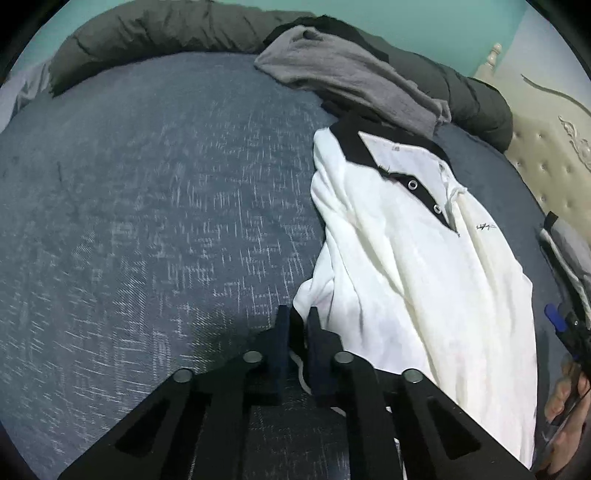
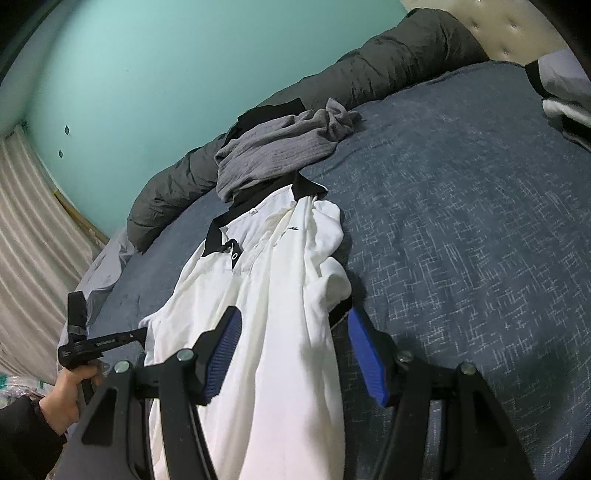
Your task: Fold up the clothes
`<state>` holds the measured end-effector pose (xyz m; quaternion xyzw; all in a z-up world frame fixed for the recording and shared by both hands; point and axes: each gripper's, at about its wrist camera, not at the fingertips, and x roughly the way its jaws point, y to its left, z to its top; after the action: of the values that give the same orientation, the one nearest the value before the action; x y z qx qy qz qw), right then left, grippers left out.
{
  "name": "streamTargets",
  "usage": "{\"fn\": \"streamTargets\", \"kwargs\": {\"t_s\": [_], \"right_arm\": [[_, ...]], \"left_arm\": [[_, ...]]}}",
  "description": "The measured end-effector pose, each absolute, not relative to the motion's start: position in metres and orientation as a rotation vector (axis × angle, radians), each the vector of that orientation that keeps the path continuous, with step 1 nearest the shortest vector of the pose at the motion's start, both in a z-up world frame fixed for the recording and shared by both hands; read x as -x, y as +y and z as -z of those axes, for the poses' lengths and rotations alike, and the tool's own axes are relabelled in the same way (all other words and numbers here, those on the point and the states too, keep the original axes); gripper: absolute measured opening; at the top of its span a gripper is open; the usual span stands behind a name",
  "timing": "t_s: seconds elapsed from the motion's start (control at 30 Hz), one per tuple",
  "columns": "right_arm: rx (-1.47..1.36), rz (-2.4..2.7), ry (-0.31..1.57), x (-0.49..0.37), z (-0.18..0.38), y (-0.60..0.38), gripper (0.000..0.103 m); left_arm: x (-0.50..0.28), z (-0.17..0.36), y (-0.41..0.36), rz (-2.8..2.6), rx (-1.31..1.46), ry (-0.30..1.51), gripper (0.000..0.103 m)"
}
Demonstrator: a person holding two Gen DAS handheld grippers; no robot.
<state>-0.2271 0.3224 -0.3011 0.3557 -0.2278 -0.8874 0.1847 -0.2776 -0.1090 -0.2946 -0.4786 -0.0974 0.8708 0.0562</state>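
A white polo shirt (image 1: 417,266) with a black collar lies crumpled lengthwise on the blue bedspread (image 1: 155,206). My left gripper (image 1: 297,321) has its dark fingers nearly together at the shirt's lower left edge, and a strip of its black-trimmed fabric is pinched between them. In the right wrist view the shirt (image 2: 273,306) runs up the middle. My right gripper (image 2: 291,321) stands open astride the shirt's lower part. Its left blue pad rests over the cloth and its right one over the bedspread (image 2: 461,229). A hand holds the left gripper (image 2: 136,334) at the shirt's left edge.
A grey garment (image 1: 354,74) lies bunched just beyond the collar. A dark olive duvet (image 1: 155,33) is rolled along the far edge by the teal wall. A padded headboard (image 1: 546,158) and a stack of clothes (image 2: 561,92) flank the bed. A striped curtain (image 2: 26,229) hangs at left.
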Motion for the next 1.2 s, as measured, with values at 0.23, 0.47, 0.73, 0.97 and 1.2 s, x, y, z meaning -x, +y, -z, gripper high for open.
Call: {"fn": "streamTargets", "kwargs": {"t_s": [0.23, 0.47, 0.73, 0.97, 1.2], "right_arm": [[-1.007, 2.497, -0.632, 0.227, 0.301, 0.32, 0.061], [-1.013, 2.492, -0.648, 0.229, 0.303, 0.321, 0.061], [-1.026, 2.488, -0.637, 0.232, 0.305, 0.32, 0.061], [-1.045, 2.488, -0.638, 0.234, 0.308, 0.322, 0.061], [-1.074, 2.497, -0.695, 0.236, 0.313, 0.333, 0.061]], "left_arm": [[0.27, 0.253, -0.152, -2.764, 1.416, -0.358, 0.006], [0.279, 0.232, -0.207, -2.869, 1.475, -0.403, 0.006], [0.297, 0.244, -0.239, -2.908, 1.582, -0.5, 0.006], [0.299, 0.281, -0.232, -2.788, 1.68, -0.589, 0.012], [0.261, 0.27, -0.224, -2.897, 1.542, -0.602, 0.048]]}}
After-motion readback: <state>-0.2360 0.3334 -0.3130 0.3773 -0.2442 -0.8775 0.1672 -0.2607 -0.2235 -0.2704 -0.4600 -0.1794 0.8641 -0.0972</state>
